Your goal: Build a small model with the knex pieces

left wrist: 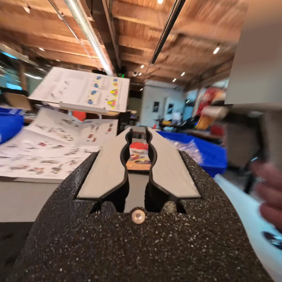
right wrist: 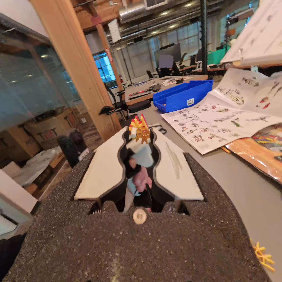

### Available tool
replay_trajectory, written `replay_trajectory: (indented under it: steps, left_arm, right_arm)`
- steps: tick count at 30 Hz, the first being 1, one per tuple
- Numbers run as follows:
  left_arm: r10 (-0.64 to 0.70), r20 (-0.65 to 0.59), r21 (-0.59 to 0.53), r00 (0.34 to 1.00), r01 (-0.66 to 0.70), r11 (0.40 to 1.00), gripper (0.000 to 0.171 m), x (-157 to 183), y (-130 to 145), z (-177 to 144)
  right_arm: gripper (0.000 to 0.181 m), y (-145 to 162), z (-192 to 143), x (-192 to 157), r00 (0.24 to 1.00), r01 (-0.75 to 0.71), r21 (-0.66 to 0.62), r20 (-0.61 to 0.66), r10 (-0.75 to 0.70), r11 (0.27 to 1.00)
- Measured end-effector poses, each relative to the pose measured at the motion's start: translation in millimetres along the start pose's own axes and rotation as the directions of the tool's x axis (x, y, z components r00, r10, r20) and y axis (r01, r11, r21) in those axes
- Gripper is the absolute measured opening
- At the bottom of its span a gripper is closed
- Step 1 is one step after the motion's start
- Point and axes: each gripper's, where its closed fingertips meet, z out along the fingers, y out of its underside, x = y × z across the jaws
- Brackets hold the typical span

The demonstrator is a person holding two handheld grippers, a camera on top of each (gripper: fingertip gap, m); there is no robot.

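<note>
My right gripper (right wrist: 139, 131) is shut on a small toy assembly (right wrist: 141, 133) of yellow snowflake-shaped connectors with red tips and a white rod, held up in the air over the left edge of the grey table (right wrist: 228, 183). A hand and a pale gripper body show blurred below it, between the fingers. My left gripper (left wrist: 138, 130) has its fingers a narrow gap apart with nothing between them. It points over the table toward a red and multicoloured packet (left wrist: 138, 150). A blurred hand (left wrist: 270, 190) is at its right.
Open instruction sheets (right wrist: 221, 120) lie on the table, also in the left wrist view (left wrist: 50, 146); a booklet (left wrist: 82, 90) is propped above. Blue bins (right wrist: 180, 96) (left wrist: 206, 151), a clear parts bag (left wrist: 184, 146), loose yellow connectors (right wrist: 262, 256) and a wooden post (right wrist: 76, 68) stand around. About 7 centimeters separates my left fingertips from my right.
</note>
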Motion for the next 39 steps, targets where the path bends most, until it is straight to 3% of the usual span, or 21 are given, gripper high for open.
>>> replay_trajectory:
  steps: [3, 5, 8, 12, 15, 19, 24, 30, 31, 35, 39]
  left_arm:
    - [-0.153, -0.154, 0.044, 0.976, 0.162, 0.986, 0.019, 4, -11, -10]
    - [-0.187, -0.297, 0.062, 0.936, 0.215, 0.975, 0.024, 18, -19, -19]
    - [-0.217, -0.425, 0.018, 0.878, 0.248, 0.969, 0.039, 32, -21, -24]
    - [-0.098, -0.474, -0.004, 0.875, 0.109, 0.994, 0.041, 48, -15, -27]
    - [-0.006, -0.445, -0.043, 0.895, -0.015, 0.999, 0.031, 51, -6, -22]
    - [0.101, -0.524, -0.040, 0.846, -0.142, 0.989, 0.005, 65, -7, -26]
    - [0.125, -0.619, -0.074, 0.776, -0.216, 0.974, 0.002, 62, -1, -32]
    - [0.188, -0.811, -0.090, 0.553, -0.436, 0.895, 0.002, 48, 22, -38]
    - [0.169, -0.811, -0.120, 0.560, -0.441, 0.889, 0.002, 40, 27, -32]
    - [0.131, -0.793, -0.179, 0.596, -0.432, 0.884, 0.002, 4, 33, -4]
    - [0.059, -0.846, -0.323, 0.529, -0.598, 0.733, 0.002, -13, 89, 6]
  right_arm:
    - [0.028, 3, 6, 11, 0.998, -0.002, 0.015, -0.057, 0.003, 1.000]
    - [0.028, 1, 4, 20, 0.990, 0.068, 0.003, -0.126, -0.067, 0.998]
    - [0.028, 10, 3, 26, 0.989, 0.035, -0.024, -0.143, -0.038, 0.999]
    - [0.028, -3, -6, 38, 0.976, 0.075, 0.017, -0.205, -0.070, 0.997]
    - [0.028, 4, -5, 31, 0.981, 0.080, -0.018, -0.177, -0.082, 0.997]
    - [0.028, 11, -6, 23, 0.980, 0.118, -0.051, -0.153, -0.125, 0.992]
    - [0.030, 18, -6, 20, 0.952, 0.226, -0.100, -0.189, -0.241, 0.969]
    - [0.045, 37, -3, 30, 0.905, 0.302, -0.221, -0.239, -0.351, 0.927]
    - [0.059, 38, -3, 31, 0.907, 0.294, -0.224, -0.241, -0.345, 0.929]
    - [0.060, 41, -8, 49, 0.876, 0.301, -0.265, -0.304, -0.375, 0.916]
    - [0.059, 74, 5, 25, 0.892, 0.371, -0.376, -0.110, -0.438, 0.849]
